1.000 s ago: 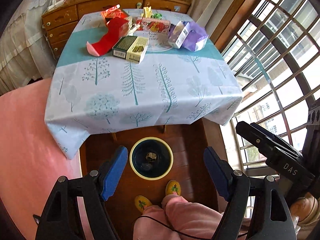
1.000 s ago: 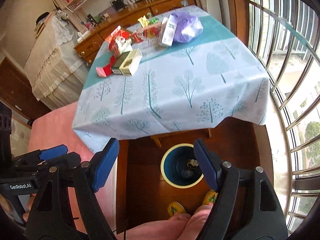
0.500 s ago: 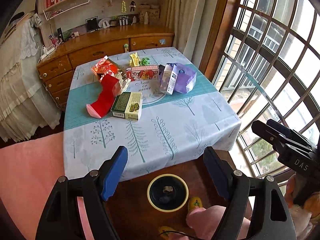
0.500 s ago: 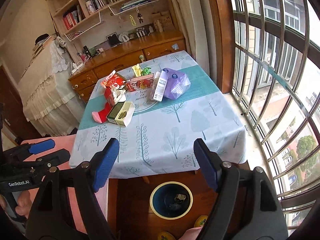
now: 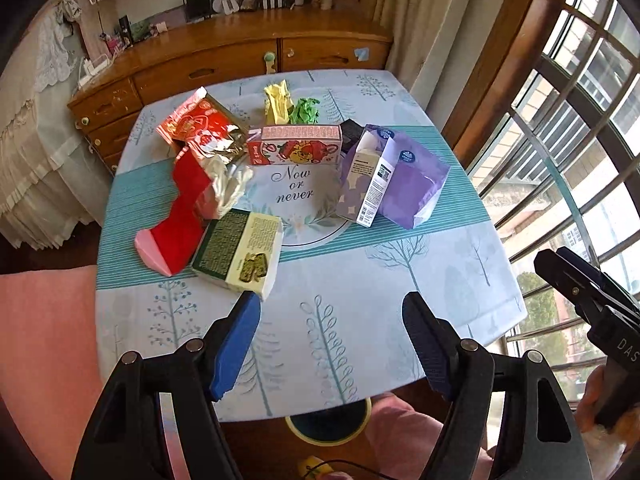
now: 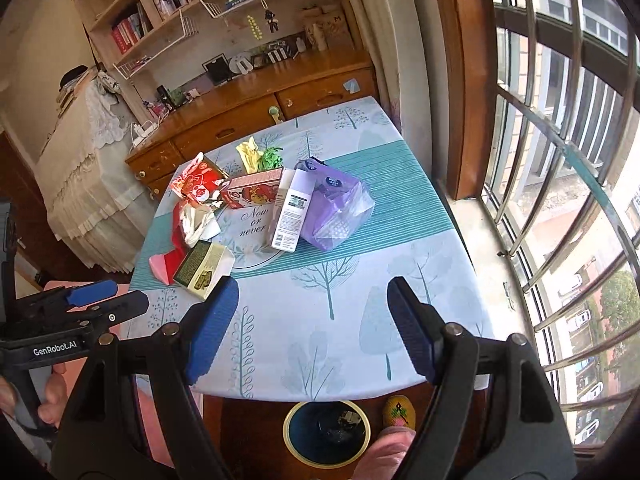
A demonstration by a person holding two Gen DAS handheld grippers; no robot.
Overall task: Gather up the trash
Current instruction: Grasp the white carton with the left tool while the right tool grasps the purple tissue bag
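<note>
Trash clusters at twelve o'clock on the table (image 5: pixel 400 280); the green box (image 5: pixel 238 254) lies nearest. My left gripper (image 5: pixel 330 344) is closing, empty; the right gripper (image 6: pixel 312 332) gapes, empty. Next: reach and pinch that box.

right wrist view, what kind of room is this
Most likely a bedroom or study at home. A bookshelf hangs above a wooden dresser, what looks like a lace-draped bed stands at the left, and a cloth-covered table sits by a barred bay window.
</note>
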